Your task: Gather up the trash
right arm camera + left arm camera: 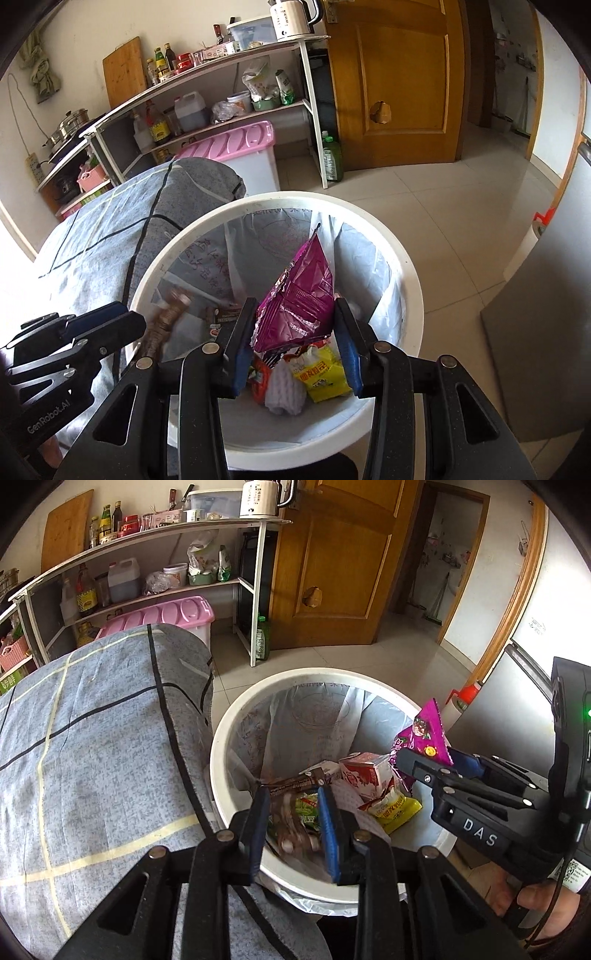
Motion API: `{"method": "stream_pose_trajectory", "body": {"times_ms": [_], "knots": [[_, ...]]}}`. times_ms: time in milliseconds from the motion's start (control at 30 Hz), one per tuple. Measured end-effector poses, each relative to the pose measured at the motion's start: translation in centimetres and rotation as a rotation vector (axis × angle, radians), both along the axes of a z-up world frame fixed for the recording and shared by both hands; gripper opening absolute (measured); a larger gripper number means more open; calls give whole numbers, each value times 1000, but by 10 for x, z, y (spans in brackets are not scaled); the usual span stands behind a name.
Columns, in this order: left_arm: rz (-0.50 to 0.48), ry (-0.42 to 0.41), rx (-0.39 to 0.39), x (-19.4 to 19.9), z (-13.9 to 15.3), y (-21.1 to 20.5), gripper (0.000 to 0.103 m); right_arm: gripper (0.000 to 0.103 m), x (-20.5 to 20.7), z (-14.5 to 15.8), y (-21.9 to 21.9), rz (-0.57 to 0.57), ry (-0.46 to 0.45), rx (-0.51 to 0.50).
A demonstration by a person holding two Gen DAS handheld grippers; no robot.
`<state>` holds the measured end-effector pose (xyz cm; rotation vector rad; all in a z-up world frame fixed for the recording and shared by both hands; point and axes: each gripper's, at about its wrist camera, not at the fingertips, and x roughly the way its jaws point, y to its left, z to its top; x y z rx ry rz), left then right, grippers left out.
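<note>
Our right gripper [295, 347] has its jaws clamped on a purple snack wrapper [299, 302], which stands upright between the blue pads over the mouth of the white trash bin [410, 280]. Our left gripper [293, 827] has its jaws apart with nothing pinched; a brown wrapper [295, 838], blurred, sits loose in the gap between them, above the bin's contents. In the right wrist view that same brown wrapper [166, 317] shows just off the left gripper's tips, inside the bin's near-left rim. The bin is lined with a pale plastic bag [369, 266] and already holds a yellow packet [321, 373], a red-and-white carton [365, 775], a white crumpled piece [284, 387] and a dark bar wrapper [295, 784]. Just left of the bin lies a grey checked cloth [92, 757] draped over a surface. Beyond stand a pink-lidded storage box [236, 147], a shelf [221, 62] of bottles and a wooden door [399, 81] on the tiled floor [461, 206].
</note>
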<state>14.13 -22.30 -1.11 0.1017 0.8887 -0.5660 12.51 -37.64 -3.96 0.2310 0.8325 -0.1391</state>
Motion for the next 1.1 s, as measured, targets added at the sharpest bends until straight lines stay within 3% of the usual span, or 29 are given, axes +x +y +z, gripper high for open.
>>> {"method": "stream_pose_trajectory", "body": {"times_ms": [67, 233, 500, 1100], "knots": [[13, -4, 4, 0, 0, -1, 44, 45, 0, 0, 1, -6, 6, -30], [9, -9, 11, -1, 1, -2, 50, 52, -1, -1, 1, -13, 0, -30], [24, -30, 16, -6, 4, 2, 56, 53, -11, 6, 1, -30, -27, -19], [98, -197, 26, -56, 25, 29, 56, 53, -72, 24, 24, -70, -171, 10]]}}
